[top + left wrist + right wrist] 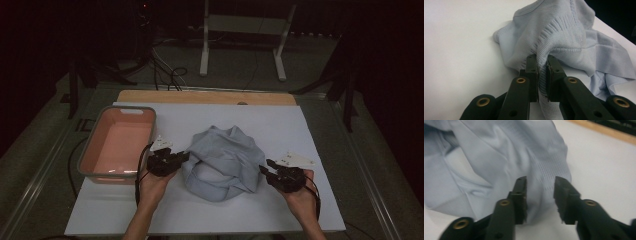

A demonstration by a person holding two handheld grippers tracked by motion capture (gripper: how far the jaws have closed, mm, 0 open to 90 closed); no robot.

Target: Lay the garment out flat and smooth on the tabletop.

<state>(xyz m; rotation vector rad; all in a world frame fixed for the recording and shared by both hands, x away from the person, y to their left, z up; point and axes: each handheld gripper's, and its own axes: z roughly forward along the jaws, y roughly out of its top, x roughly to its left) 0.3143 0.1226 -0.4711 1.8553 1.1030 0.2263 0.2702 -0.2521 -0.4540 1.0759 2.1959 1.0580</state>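
Observation:
A crumpled light blue knitted garment [222,160] lies in a heap in the middle of the white table top [290,125]. My left gripper [185,156] is at the heap's left side, shut on a fold of it. In the left gripper view the ribbed garment [564,32] is pinched tight between the jaws of the left gripper [542,58] and pulled into a taut ridge. My right gripper [264,166] is at the heap's right edge. In the right gripper view the right gripper [540,182] stands open, and the garment [486,157] lies just past its tips, not pressed by the pads.
A pink basin [90,145] with a grey rim stands at the table's left, close to my left hand. A wooden strip [205,96] runs along the far edge. Behind the table a white metal frame [242,25] and cables sit on the dark floor.

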